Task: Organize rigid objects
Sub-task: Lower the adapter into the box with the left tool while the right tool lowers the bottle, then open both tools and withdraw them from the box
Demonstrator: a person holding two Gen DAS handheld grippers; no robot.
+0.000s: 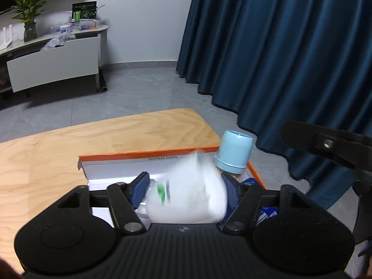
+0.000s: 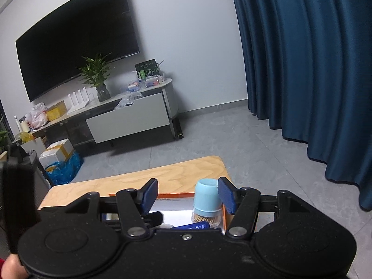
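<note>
An orange-rimmed white cardboard box (image 1: 148,161) sits on the wooden table (image 1: 46,162). A white bottle (image 1: 193,197) with a green label lies between the blue pads of my left gripper (image 1: 186,191) over the box. The bottle is blurred while the pads are sharp, and the left pad (image 1: 140,189) stands slightly off it, so the jaws look open. A toothpick jar (image 1: 233,154) with a light blue cap stands in the box's far right corner. My right gripper (image 2: 188,195) is open and empty, and the jar (image 2: 207,198) stands just beyond its right pad (image 2: 226,195).
A dark blue flat object (image 2: 193,227) lies in the box (image 2: 176,195). A blue curtain (image 1: 279,58) hangs to the right of the table (image 2: 162,176). Across the grey floor stands a TV cabinet (image 2: 130,118) with a plant and clutter.
</note>
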